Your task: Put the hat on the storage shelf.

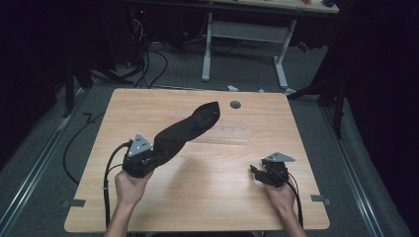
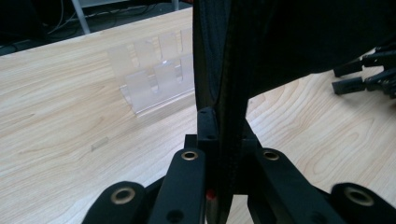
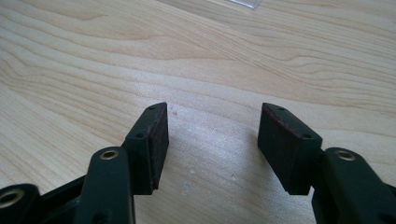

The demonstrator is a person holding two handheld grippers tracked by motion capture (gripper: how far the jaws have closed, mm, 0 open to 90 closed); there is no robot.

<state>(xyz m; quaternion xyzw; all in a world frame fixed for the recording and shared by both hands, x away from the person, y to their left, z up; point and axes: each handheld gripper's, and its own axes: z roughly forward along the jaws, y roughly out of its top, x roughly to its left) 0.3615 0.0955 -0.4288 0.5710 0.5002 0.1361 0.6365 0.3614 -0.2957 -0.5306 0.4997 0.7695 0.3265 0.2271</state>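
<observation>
High view: my left gripper (image 1: 148, 154) pinches black fabric item (image 1: 185, 131) by one end, lifted over table (image 1: 207, 197); right gripper (image 1: 260, 174) spread, empty. Risk, I judge: cloth slips, or sags onto clear rack (image 2: 156, 72)

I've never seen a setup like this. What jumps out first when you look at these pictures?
First, the long black cloth thing, perhaps a sock or sleeve, held up off the wooden table by the left gripper, whose fingers are clamped on its end. The right gripper rests low near the table's right edge, fingers spread apart with nothing between them. Past the cloth, mid-table, lies a clear plastic rack.
</observation>
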